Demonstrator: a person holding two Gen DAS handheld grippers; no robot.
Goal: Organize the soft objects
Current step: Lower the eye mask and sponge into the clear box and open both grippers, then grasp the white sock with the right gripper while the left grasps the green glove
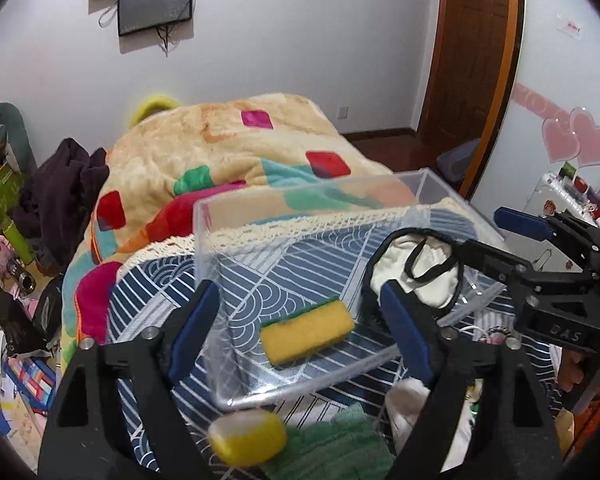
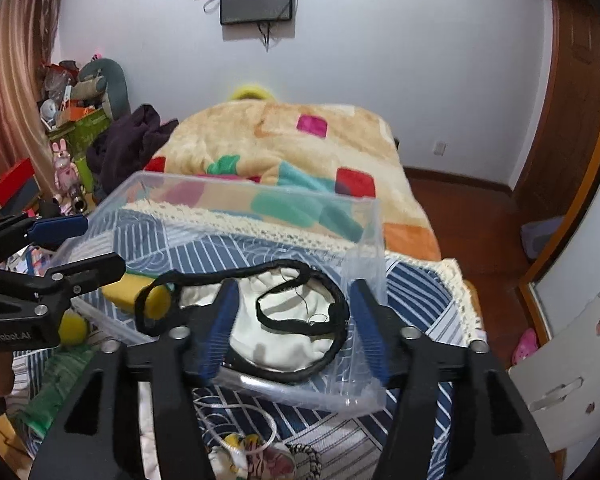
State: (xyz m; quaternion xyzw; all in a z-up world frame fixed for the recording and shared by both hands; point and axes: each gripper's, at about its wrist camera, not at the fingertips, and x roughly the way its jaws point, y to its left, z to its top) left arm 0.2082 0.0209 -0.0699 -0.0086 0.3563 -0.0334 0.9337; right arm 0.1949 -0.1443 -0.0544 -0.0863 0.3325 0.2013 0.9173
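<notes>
Both the left gripper [image 1: 300,332] and right gripper [image 2: 294,328] are held wide open, empty. Mask [image 2: 284,320] and sponge [image 1: 306,330] sit in bin [image 1: 260,200]; mask strap could be snagged on withdrawal, bin dragged off bed edge.

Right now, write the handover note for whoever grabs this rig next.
Left hand-held gripper: open, empty, over the clear bin.
Right hand-held gripper: open, at the bin's near edge; the white cloth with black band lies between its fingers, ungripped.
In the bin: yellow-green sponge and that cloth.
Outside, on the blue patterned cover: yellow tape roll, green towel, white item.
Left: bin those three.
</notes>
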